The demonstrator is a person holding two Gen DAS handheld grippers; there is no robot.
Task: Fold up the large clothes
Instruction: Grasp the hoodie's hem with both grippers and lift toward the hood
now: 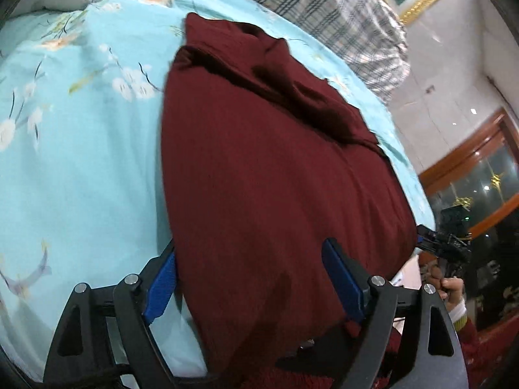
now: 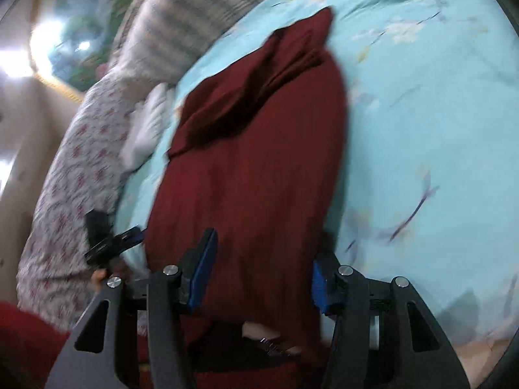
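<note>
The turquoise floral bedsheet [image 1: 81,162] is covered lengthwise by the dark red garment [image 1: 259,168], its far end rumpled. Its near hem lies between the parted blades of the left gripper [image 1: 249,278] and right gripper [image 2: 259,278] (neither clamped); both corners should be pinched evenly before lifting

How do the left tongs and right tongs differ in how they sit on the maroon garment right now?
The left tongs stand wider than the right tongs. On the left tongs, the left blue pad lies at the garment's edge, against the floral sheet; both right pads bracket the maroon garment with cloth outside them too. Shared: both are open, straddling the garment's near end, with blue pads on black frames.
</note>
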